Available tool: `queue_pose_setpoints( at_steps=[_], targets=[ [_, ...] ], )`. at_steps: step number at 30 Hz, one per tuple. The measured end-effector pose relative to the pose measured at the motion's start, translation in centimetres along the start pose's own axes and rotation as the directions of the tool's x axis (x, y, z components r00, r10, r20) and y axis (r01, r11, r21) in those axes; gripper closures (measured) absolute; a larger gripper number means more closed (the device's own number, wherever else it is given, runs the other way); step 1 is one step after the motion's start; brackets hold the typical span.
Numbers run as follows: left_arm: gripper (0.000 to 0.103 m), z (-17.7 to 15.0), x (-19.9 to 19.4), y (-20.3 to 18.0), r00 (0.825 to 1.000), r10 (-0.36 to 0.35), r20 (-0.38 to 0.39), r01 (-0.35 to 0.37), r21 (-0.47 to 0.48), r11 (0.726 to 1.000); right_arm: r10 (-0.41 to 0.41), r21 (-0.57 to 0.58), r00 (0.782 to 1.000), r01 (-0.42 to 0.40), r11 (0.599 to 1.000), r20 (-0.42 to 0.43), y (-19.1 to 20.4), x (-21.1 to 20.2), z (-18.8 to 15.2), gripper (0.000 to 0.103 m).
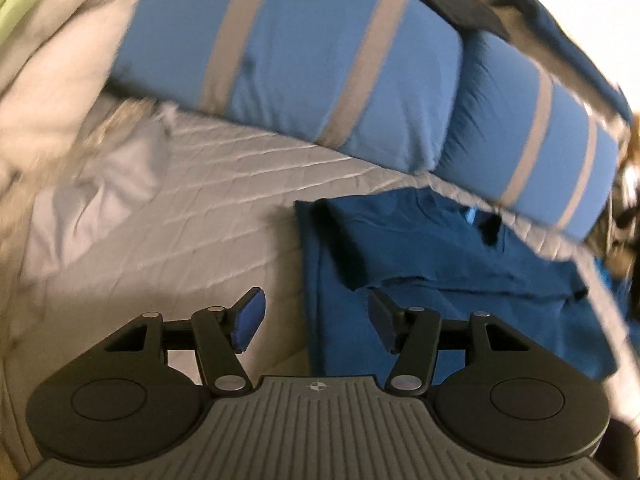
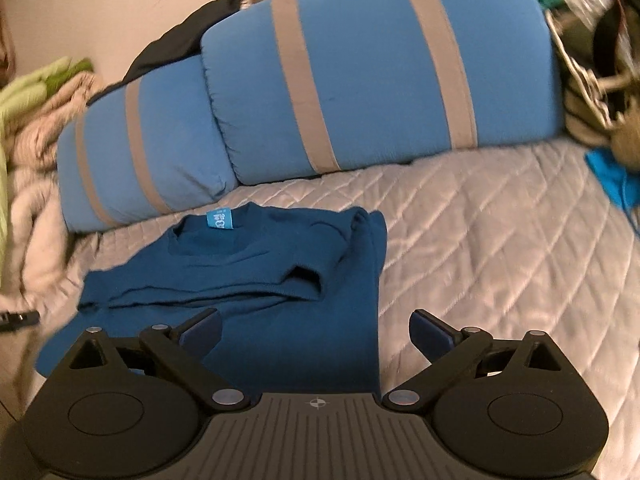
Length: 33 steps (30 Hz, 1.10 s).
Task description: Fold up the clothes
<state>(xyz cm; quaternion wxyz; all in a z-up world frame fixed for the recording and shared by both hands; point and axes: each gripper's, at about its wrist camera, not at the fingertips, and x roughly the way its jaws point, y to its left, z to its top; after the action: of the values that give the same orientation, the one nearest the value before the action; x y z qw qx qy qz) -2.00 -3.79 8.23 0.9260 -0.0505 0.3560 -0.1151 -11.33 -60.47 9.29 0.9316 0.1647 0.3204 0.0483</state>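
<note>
We hold the left hand-held gripper [image 1: 316, 316] and right hand-held gripper [image 2: 316, 330] spread open, empty, above the folded dark blue T-shirt [image 2: 280, 280] on the quilted bed [image 2: 500, 240].

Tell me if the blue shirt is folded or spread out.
Partly folded: the shirt lies on the quilt with sleeves turned in, body still long.

I see a dark blue shirt [image 2: 256, 272] with a small bright blue tag [image 2: 219, 219]. The two pillows [image 2: 360, 72] are light blue with grey stripes. The bed cover [image 2: 500, 240] is pale grey with a diamond pattern. My gripper pads [image 1: 249, 320] are blue.
</note>
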Motion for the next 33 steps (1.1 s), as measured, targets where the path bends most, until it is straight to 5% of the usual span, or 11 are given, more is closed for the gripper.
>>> queue_pose_setpoints(
  at_steps=[9, 16, 25, 28, 32, 33],
  targets=[
    [0.047, -0.4, 2.6, -4.2, 0.997, 0.066, 0.026, -0.071, 0.301, 0.951, -0.056, -0.187, 0.998, 0.057, 0.981, 0.013, 2.4, 2.4, 0.6, 0.018],
    [0.047, -0.3, 4.4, -4.8, 0.996, 0.088, 0.013, -0.086, 0.382, 0.920, -0.060, -0.274, 0.998, 0.052, 0.960, -0.022, 3.5, 4.9, 0.6, 0.032],
    [0.053, 0.1, 6.3, -5.1, 0.997, 0.071, -0.022, -0.057, 0.384, 0.922, -0.084, -0.324, 0.995, 0.063, 0.944, -0.051, 4.3, 7.9, 0.7, 0.049],
    [0.065, 0.4, 6.8, -5.3, 0.997, 0.072, -0.032, -0.054, 0.379, 0.924, -0.102, -0.311, 0.993, 0.079, 0.947, -0.055, 4.1, 8.7, 0.9, 0.061],
    [0.097, 1.3, 7.3, -4.7, 0.996, 0.048, -0.073, -0.024, 0.298, 0.954, -0.100, -0.230, 0.993, 0.083, 0.970, -0.063, 3.0, 9.1, 1.5, 0.096],
    [0.098, 1.7, 7.2, -4.5, 0.997, 0.045, -0.066, -0.025, 0.275, 0.961, -0.097, -0.210, 0.993, 0.081, 0.974, -0.064, 2.8, 9.2, 1.7, 0.096]
  ],
)
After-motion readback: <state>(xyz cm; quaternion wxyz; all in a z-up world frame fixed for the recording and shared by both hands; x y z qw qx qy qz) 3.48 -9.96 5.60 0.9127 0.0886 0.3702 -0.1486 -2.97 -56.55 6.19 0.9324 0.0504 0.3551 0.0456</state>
